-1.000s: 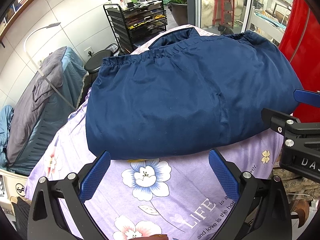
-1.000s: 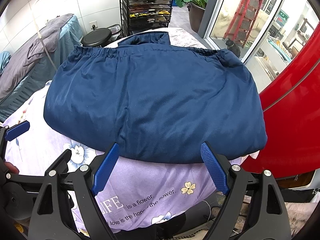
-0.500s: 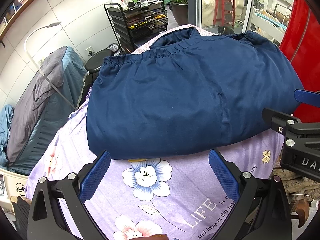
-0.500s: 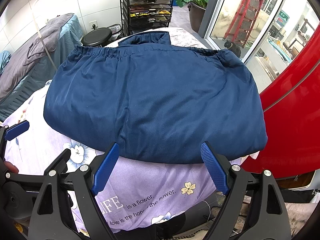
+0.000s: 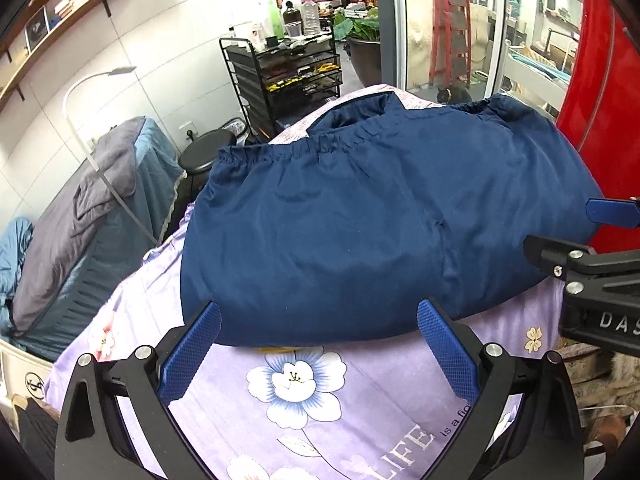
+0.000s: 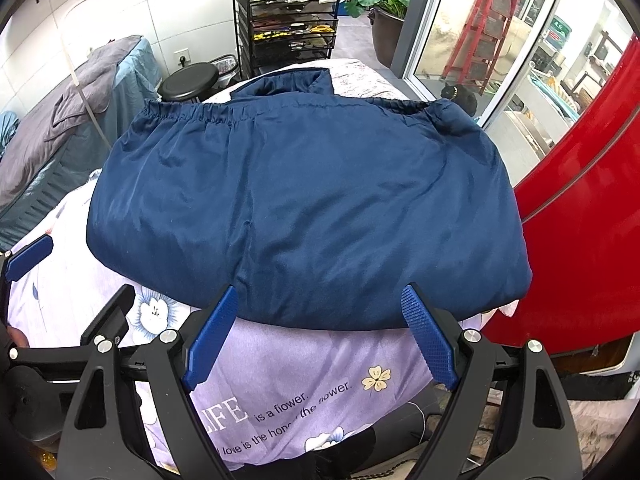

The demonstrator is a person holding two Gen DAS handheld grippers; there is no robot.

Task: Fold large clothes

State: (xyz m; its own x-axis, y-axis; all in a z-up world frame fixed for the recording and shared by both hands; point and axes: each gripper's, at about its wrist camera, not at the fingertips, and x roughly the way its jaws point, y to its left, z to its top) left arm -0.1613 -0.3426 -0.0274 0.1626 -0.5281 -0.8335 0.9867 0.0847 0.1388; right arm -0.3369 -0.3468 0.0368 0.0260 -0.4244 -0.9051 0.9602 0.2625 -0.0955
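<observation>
A navy blue garment (image 5: 372,216) (image 6: 304,200) with an elastic waistband lies folded on the lilac flowered sheet (image 5: 344,408) (image 6: 280,392) that covers the table. Its waistband is at the far side and its folded edge faces me. My left gripper (image 5: 318,322) hovers open just short of the near edge, left of the middle, with nothing between its blue pads. My right gripper (image 6: 320,304) is open too, at the near edge further right, holding nothing. Each gripper shows at the side of the other's view.
A red cabinet (image 6: 580,240) stands close on the right. A bed with grey and teal covers (image 5: 80,220) lies to the left. Behind the table are a black stool (image 6: 188,80), a black wire rack (image 5: 288,76), a potted plant and glass doors.
The left wrist view has tipped up a little, so the garment sits lower in the frame and its near edge meets the pads. The right gripper has not moved.
</observation>
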